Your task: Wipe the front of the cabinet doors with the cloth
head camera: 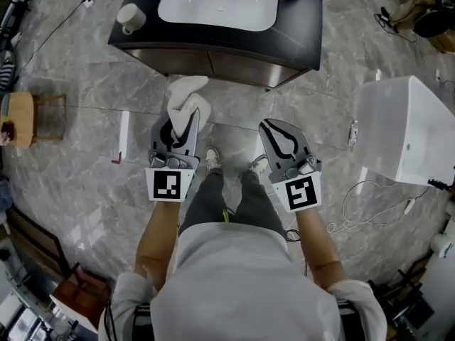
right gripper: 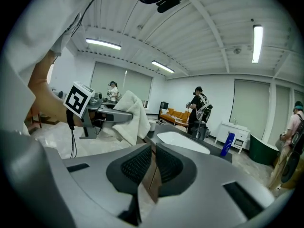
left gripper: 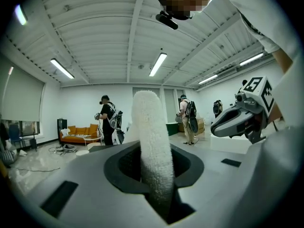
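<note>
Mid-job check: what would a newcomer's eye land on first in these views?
First comes the white cloth, bunched and clamped in the left gripper, in front of the dark cabinet. Next is the white basin set into the cabinet's top, straight ahead. The right gripper hangs alongside, its jaws nearly together with nothing between them.
</note>
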`<state>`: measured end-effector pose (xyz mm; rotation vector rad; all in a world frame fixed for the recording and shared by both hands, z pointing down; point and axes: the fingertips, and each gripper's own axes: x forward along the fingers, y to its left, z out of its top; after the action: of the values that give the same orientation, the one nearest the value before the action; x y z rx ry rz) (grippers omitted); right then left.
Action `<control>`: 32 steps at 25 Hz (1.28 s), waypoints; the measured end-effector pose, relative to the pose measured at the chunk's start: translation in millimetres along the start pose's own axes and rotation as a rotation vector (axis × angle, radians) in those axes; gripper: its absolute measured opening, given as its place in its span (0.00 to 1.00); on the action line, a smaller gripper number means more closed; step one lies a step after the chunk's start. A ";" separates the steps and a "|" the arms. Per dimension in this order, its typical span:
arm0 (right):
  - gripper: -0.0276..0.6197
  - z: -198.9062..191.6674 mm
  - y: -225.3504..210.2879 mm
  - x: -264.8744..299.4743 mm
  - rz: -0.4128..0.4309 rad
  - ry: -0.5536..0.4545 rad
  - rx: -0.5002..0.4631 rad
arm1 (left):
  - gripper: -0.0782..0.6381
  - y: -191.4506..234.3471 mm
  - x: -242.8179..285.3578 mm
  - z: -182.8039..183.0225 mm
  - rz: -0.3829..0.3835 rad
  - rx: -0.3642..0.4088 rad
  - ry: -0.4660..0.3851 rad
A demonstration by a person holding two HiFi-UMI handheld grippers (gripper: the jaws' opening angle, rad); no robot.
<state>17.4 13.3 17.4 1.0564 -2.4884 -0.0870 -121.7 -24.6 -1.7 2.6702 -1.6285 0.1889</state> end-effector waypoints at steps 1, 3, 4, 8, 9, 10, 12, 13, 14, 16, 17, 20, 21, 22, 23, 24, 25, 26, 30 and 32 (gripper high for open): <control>0.12 -7.1 -4.3 3.8 0.011 0.007 -0.011 | 0.26 -0.7 7.2 -5.9 0.006 0.010 0.008; 0.12 -25.1 -14.5 13.5 0.020 0.014 -0.024 | 0.26 1.8 25.2 -20.2 0.024 0.026 0.015; 0.12 -35.7 -18.2 19.7 0.024 0.020 -0.029 | 0.26 4.6 33.9 -28.7 0.037 0.025 0.013; 0.12 -81.8 -13.8 54.7 0.052 0.033 -0.020 | 0.26 20.1 51.2 -75.8 0.097 0.007 0.041; 0.12 -94.6 -11.8 65.2 0.058 0.028 -0.014 | 0.26 22.0 55.5 -91.0 0.098 0.018 0.052; 0.12 -108.2 -10.0 75.9 0.063 0.025 -0.014 | 0.26 23.0 61.0 -107.4 0.093 0.031 0.062; 0.12 -136.9 -5.8 95.7 0.073 0.027 -0.024 | 0.26 23.7 73.3 -140.2 0.079 0.047 0.075; 0.12 -151.3 -3.0 104.0 0.079 0.035 -0.030 | 0.26 23.8 78.5 -155.5 0.074 0.046 0.079; 0.12 -165.2 0.0 111.0 0.084 0.046 -0.034 | 0.26 23.8 82.7 -170.2 0.069 0.044 0.084; 0.12 -191.0 5.9 122.4 0.089 0.072 -0.035 | 0.26 24.7 88.7 -197.5 0.061 0.042 0.097; 0.12 -202.7 8.8 127.8 0.090 0.080 -0.036 | 0.26 25.9 91.4 -209.5 0.059 0.043 0.099; 0.12 -234.9 16.9 143.4 0.091 0.086 -0.049 | 0.26 29.9 102.5 -238.9 0.057 0.056 0.082; 0.12 -245.8 18.9 148.6 0.091 0.085 -0.053 | 0.26 30.7 107.2 -247.6 0.057 0.062 0.075; 0.12 -256.8 20.6 153.6 0.089 0.084 -0.055 | 0.26 30.9 112.1 -256.3 0.056 0.070 0.069; 0.12 -267.6 22.5 158.4 0.088 0.082 -0.055 | 0.26 30.4 116.9 -265.3 0.053 0.080 0.066; 0.12 -277.9 24.4 162.8 0.087 0.078 -0.052 | 0.26 29.5 121.6 -274.4 0.049 0.091 0.065; 0.12 -287.4 26.3 167.2 0.086 0.073 -0.048 | 0.26 28.6 126.7 -282.9 0.045 0.101 0.063; 0.12 -296.1 27.9 171.5 0.085 0.067 -0.047 | 0.26 28.0 132.5 -290.2 0.042 0.112 0.060; 0.12 -325.7 34.0 184.1 0.087 0.041 -0.059 | 0.26 27.7 156.6 -311.4 0.046 0.139 0.042; 0.12 -339.3 36.9 189.5 0.091 0.032 -0.063 | 0.26 31.3 164.8 -318.5 0.059 0.142 0.028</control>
<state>16.2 -56.1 401.6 0.9108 -2.4844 -0.1191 -106.2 -162.7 330.4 2.7071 -1.7499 0.3543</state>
